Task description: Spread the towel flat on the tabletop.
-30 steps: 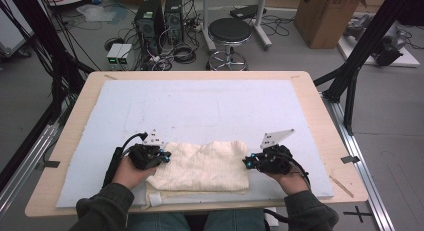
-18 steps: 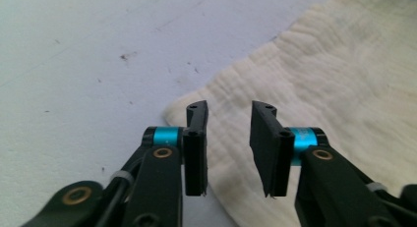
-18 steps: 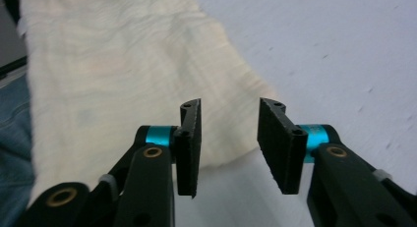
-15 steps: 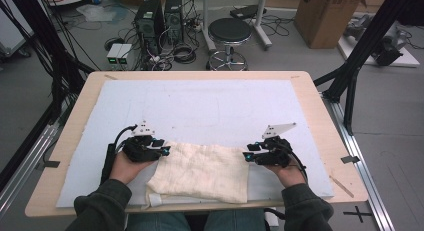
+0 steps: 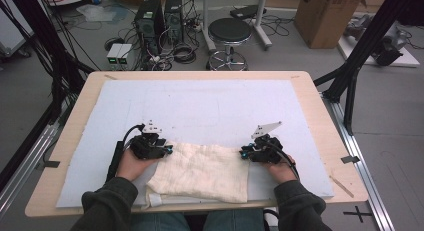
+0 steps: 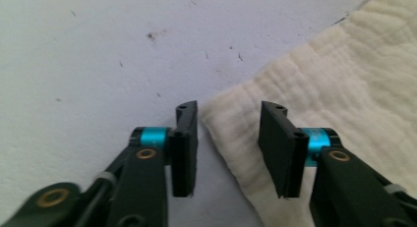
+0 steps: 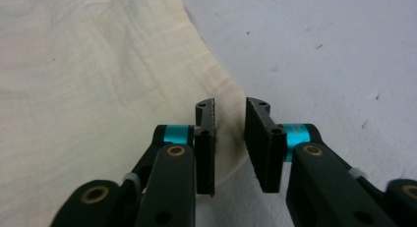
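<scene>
A cream quilted cloth (image 5: 200, 172) lies flat on the pale blue mat (image 5: 200, 106) near the table's front edge. My left gripper (image 5: 168, 151) sits at the cloth's far left corner. In the left gripper view the jaws (image 6: 228, 138) stand apart; they have just been closing a little, and the corner of the cloth (image 6: 344, 89) lies between them untouched. My right gripper (image 5: 243, 153) is at the far right corner. Its jaws (image 7: 230, 138) have just been closing to a narrow gap, with the edge of the cloth (image 7: 98, 79) between the pads and not pinched.
The mat covers most of the wooden table (image 5: 320, 106), bare beyond the cloth. A folded hem with a white label (image 5: 155, 198) hangs at the cloth's near left corner. On the floor behind are a stool (image 5: 230, 33), computers (image 5: 160, 16) and a cardboard box (image 5: 327, 16).
The cloth was bunched up between both shut grippers; it now lies spread flat. Both grippers moved slightly away from the person, let go of the corners and stand open.
</scene>
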Motion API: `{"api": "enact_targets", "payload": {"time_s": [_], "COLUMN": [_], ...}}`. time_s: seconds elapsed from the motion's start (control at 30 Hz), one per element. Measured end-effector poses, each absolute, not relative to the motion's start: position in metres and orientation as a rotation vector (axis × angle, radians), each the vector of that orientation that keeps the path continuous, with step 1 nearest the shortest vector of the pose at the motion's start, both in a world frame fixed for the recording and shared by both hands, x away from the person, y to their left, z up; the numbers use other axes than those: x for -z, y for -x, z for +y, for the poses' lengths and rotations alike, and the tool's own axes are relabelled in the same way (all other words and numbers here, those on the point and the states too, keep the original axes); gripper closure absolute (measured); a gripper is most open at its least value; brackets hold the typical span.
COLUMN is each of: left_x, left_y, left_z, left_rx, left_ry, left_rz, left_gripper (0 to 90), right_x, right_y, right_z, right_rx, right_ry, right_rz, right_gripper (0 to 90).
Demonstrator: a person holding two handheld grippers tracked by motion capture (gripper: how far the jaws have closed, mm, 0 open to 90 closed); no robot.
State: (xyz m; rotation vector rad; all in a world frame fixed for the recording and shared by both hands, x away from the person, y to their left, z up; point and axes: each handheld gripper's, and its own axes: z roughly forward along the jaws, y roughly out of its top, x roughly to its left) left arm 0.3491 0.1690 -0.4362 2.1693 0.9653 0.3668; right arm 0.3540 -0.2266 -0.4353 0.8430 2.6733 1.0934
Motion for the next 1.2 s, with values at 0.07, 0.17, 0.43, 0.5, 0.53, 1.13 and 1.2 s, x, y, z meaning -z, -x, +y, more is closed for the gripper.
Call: {"api": "enact_targets", "payload": {"time_s": [0.07, 0.17, 0.43, 0.5, 0.53, 1.13, 1.2], "left_x": [0.436, 0.437, 0.424, 0.422, 0.421, 0.41, 0.413], "left_y": [-0.349, -0.349, -0.346, -0.347, -0.347, -0.439, -0.438], "left_z": [0.169, 0.169, 0.177, 0.18, 0.181, 0.192, 0.19], "left_rx": [-0.364, -0.366, -0.365, -0.358, -0.358, -0.457, -0.434], "left_ry": [-2.17, -2.165, -2.081, -2.05, -2.034, -1.701, -1.759], "left_rz": [0.954, 0.935, 0.922, 0.933, 0.944, 1.25, 1.229], "left_gripper": [74.6, 84.9, 86.9, 87.0, 87.2, 69.0, 66.9], "right_x": [0.435, 0.435, 0.426, 0.42, 0.416, 0.375, 0.379], "right_y": [-0.354, -0.356, -0.355, -0.355, -0.357, -0.476, -0.478], "right_z": [-0.226, -0.227, -0.225, -0.225, -0.224, -0.212, -0.213], "right_rx": [-1.085, -1.081, -1.111, -1.114, -1.115, -1.108, -1.117], "right_ry": [-0.831, -0.808, -0.756, -0.749, -0.74, -0.966, -0.983], "right_rz": [2.675, 2.68, 2.683, 2.674, 2.667, 2.355, 2.377], "right_gripper": [78.7, 84.0, 85.8, 85.9, 85.9, 64.9, 60.2]}}
